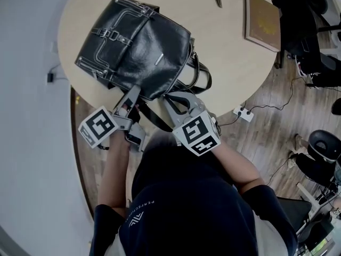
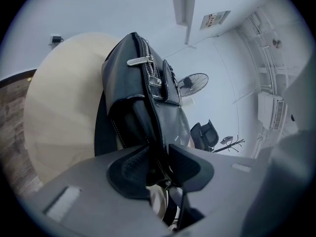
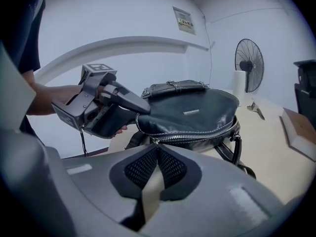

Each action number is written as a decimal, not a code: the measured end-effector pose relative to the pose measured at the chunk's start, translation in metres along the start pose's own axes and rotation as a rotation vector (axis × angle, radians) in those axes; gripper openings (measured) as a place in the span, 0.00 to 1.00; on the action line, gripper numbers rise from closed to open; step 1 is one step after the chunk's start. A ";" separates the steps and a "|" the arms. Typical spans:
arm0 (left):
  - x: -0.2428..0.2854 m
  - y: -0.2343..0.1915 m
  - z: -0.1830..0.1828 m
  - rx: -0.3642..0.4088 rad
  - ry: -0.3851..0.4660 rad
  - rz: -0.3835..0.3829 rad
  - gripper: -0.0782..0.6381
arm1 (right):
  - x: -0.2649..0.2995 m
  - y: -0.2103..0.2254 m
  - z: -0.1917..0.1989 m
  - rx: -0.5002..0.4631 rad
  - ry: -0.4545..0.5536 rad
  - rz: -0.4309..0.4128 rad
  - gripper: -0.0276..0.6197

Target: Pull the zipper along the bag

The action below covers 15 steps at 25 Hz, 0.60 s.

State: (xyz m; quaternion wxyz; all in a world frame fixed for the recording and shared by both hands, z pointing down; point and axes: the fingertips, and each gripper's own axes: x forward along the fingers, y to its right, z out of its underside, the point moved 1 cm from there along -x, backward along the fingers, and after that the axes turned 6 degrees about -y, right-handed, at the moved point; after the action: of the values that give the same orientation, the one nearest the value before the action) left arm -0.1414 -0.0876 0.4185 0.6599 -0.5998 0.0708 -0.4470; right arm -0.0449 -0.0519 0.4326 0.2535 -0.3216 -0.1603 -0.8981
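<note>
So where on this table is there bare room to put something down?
Bare tabletop lies between the black bag and the book, and left of the bag toward the rim. The near edge is crowded: left gripper, right gripper, bag straps.
</note>
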 end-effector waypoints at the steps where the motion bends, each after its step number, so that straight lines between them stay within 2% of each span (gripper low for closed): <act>1: 0.002 0.003 0.000 -0.014 0.001 0.022 0.28 | -0.002 0.002 0.001 0.001 -0.002 0.005 0.06; 3: 0.002 0.003 0.001 -0.012 0.000 0.023 0.28 | -0.005 0.008 0.002 -0.002 -0.010 0.016 0.06; 5: -0.003 -0.006 -0.001 0.037 -0.012 -0.048 0.27 | -0.006 0.010 0.002 -0.003 -0.012 0.015 0.06; 6: -0.003 -0.006 -0.001 0.037 -0.011 -0.046 0.27 | -0.007 0.010 0.002 -0.002 -0.011 0.012 0.06; 8: 0.001 0.004 0.001 -0.007 0.000 0.022 0.27 | -0.007 0.010 0.001 -0.007 -0.017 0.011 0.06; 9: 0.000 0.004 0.001 -0.005 -0.001 0.019 0.27 | -0.007 0.010 0.001 -0.010 -0.019 0.013 0.06; 12: -0.008 -0.010 -0.002 0.057 -0.015 -0.081 0.26 | -0.009 0.016 0.001 -0.010 -0.023 0.025 0.06; 15: -0.009 -0.012 -0.003 0.070 -0.017 -0.098 0.26 | -0.011 0.021 0.001 -0.007 -0.024 0.026 0.06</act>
State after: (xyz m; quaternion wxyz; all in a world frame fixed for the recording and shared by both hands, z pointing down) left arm -0.1542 -0.0824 0.4239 0.6585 -0.5828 0.0199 -0.4758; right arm -0.0251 -0.0645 0.4286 0.2621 -0.3353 -0.1562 -0.8913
